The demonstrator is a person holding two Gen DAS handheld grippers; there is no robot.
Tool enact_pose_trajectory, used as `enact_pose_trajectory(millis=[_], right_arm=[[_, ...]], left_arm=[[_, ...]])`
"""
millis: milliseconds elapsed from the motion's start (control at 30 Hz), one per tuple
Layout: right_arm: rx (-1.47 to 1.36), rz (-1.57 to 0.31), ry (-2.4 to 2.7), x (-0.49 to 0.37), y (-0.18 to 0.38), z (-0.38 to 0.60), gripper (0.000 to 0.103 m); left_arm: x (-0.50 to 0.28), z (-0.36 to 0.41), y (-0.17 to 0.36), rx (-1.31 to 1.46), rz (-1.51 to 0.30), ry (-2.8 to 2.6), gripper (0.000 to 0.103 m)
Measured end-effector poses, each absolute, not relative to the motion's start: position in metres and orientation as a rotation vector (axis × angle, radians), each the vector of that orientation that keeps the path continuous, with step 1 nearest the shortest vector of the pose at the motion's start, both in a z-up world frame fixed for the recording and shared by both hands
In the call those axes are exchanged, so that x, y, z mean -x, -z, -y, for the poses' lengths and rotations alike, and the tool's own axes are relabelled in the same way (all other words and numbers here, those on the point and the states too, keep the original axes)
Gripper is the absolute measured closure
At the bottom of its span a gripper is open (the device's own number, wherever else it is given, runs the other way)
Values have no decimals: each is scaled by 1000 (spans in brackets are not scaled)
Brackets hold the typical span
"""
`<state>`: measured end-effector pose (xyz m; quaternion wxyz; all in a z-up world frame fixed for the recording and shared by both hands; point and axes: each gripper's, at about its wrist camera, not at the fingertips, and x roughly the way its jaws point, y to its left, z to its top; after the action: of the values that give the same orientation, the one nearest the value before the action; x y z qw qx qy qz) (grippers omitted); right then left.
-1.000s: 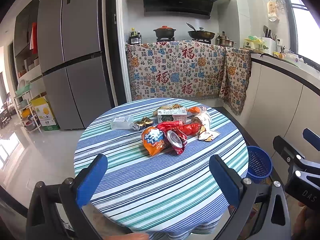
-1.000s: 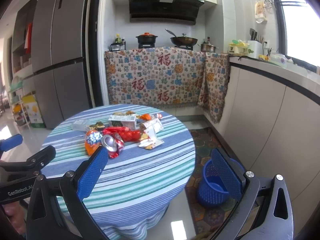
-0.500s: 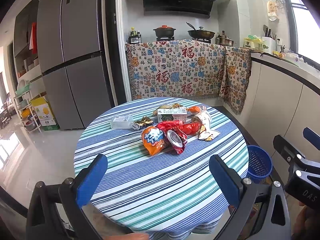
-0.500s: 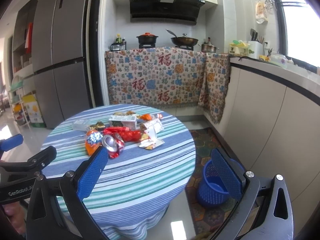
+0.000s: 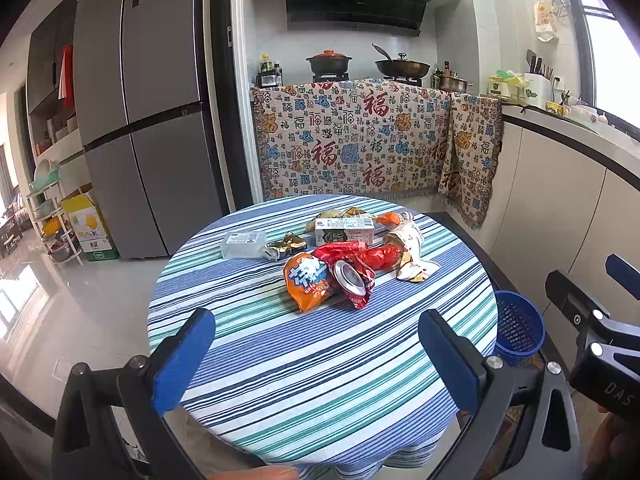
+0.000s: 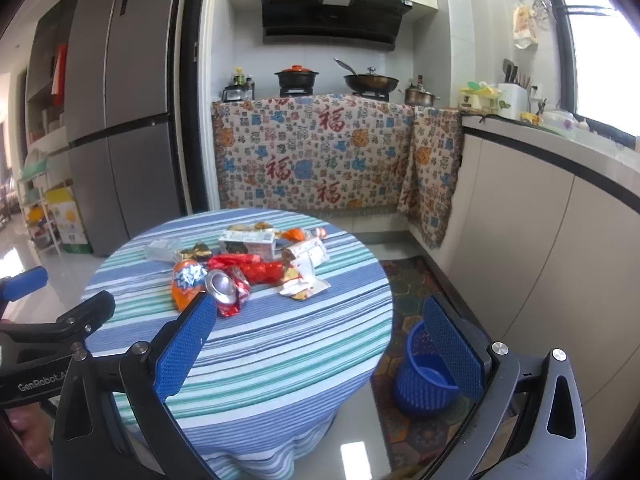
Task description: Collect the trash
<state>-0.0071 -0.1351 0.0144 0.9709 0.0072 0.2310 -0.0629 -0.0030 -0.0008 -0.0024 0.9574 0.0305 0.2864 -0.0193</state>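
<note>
Basket [image 6: 420, 392] empty — floor, beside table [image 6: 280, 344]

Trash pile [image 5: 340, 258] lies mid-table [image 5: 320, 380]; basket [image 5: 518, 328] stands on floor right of it.

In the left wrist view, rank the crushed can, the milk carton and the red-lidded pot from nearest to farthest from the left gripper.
1. Crushed can: mid-table, at the front of the trash pile, nearest the left gripper.
2. Milk carton: behind the pile, toward the table's far edge.
3. Red-lidded pot: on the stove, beyond the table.
</note>
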Motion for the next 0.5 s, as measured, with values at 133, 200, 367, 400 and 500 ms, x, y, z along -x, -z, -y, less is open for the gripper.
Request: enact_pose_trajectory(millis=[133, 200, 367, 400, 500], right_arm=[[-16, -466, 127, 7, -14, 135, 0], [-16, -466, 126, 7, -15, 136, 0], [-17, -467, 125, 7, -15, 135, 0], [-17, -468, 125, 6, -15, 135, 0], [-16, -468, 125, 6, -15, 135, 0]], left_arm=[[3, 0, 2, -62, -582, 39, 0], [3, 1, 2, -62, -582, 39, 0], [3, 1, 2, -62, -584, 39, 0], [3, 1, 2, -62, -583, 39, 0], [3, 1, 2, -62, -583, 39, 0]])
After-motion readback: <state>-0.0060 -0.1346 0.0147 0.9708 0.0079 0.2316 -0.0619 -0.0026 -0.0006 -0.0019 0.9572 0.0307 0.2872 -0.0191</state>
